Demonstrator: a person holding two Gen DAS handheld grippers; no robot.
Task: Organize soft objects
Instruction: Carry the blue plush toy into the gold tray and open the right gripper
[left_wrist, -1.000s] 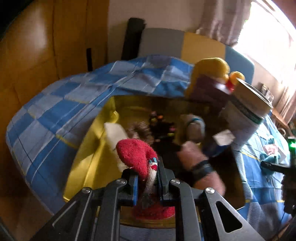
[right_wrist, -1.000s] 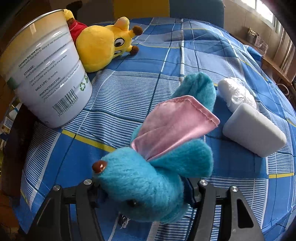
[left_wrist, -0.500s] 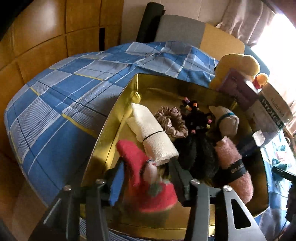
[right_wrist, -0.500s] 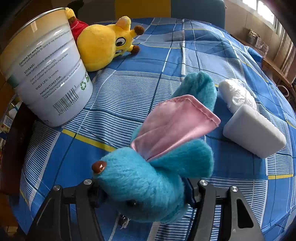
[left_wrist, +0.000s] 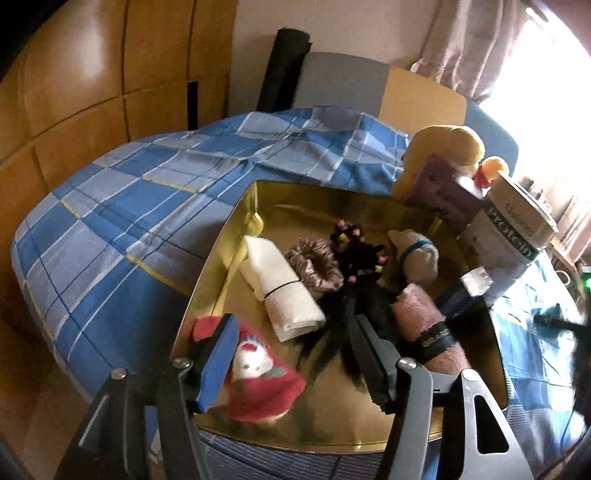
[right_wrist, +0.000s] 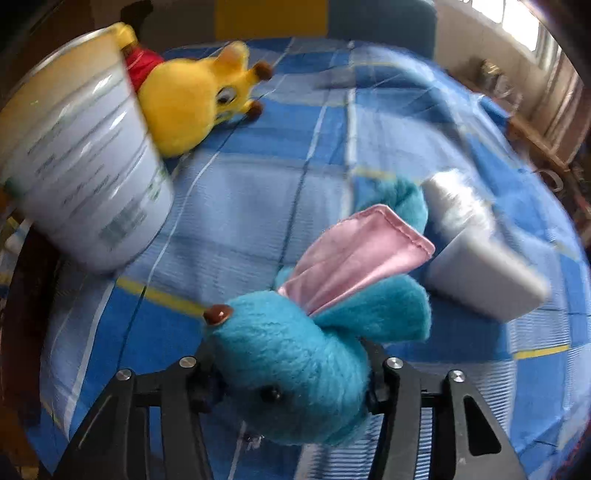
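Observation:
My left gripper (left_wrist: 291, 354) is open above the near corner of a gold tin tray (left_wrist: 236, 218). A small red doll (left_wrist: 258, 384) lies in the tray between the spread fingers, free of them. The tray also holds a rolled white cloth (left_wrist: 280, 291), a scrunchie (left_wrist: 314, 264), black hair ties (left_wrist: 358, 254), a beige plush (left_wrist: 417, 251) and a pink rolled cloth (left_wrist: 428, 332). My right gripper (right_wrist: 291, 373) is shut on a teal plush (right_wrist: 295, 369) with a pink ear, held above the blue checked cloth (right_wrist: 258, 192).
A white protein tin (right_wrist: 81, 177) stands at the left, also in the left wrist view (left_wrist: 506, 236). A yellow plush (right_wrist: 192, 99) lies behind it. A white block (right_wrist: 484, 280) and a clear plastic bundle (right_wrist: 454, 199) lie at the right. A purple box (left_wrist: 443, 192) stands beside the tray.
My left gripper opened and let go of the red doll, which now lies in the tray, and has drawn back. My right gripper has shifted with the teal plush; its view is blurred.

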